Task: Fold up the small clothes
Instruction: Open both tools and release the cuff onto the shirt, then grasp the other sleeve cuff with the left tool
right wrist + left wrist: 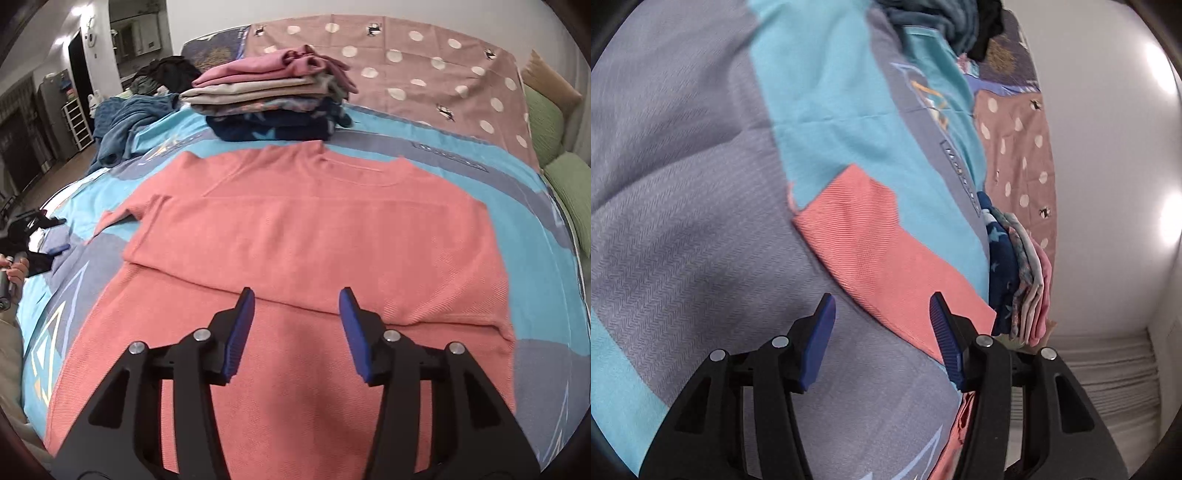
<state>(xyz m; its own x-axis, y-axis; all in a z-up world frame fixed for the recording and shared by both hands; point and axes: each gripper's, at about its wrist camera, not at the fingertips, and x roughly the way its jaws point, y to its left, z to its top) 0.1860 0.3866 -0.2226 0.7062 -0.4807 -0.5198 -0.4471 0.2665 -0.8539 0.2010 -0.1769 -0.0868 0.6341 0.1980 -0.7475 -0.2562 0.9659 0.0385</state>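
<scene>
The salmon-pink ribbed knit top (314,229) lies flat on the blue-and-grey patterned bed cover (535,206), its neckline towards the far side, just short of a stack of folded clothes (273,103) standing between it and a dusty-pink polka-dot blanket (424,62). Its long axis runs from the near hem up to that collar, away from the right wrist camera. One fold looks done: the right side has been laid across the body, leaving a slanted edge over the lower cloth, while the left short sleeve (857,225) lies spread out to the side. By my judgement the work on this piece is about half through; the left side, and the fold from hem to collar, are left, and a heap of loose blue garments (122,125) waits beyond. The right gripper (297,304) hovers over the lower cloth with jaws apart and nothing between them. The left gripper (882,310), likewise parted and empty, hangs over the cover beside the sleeve.
</scene>
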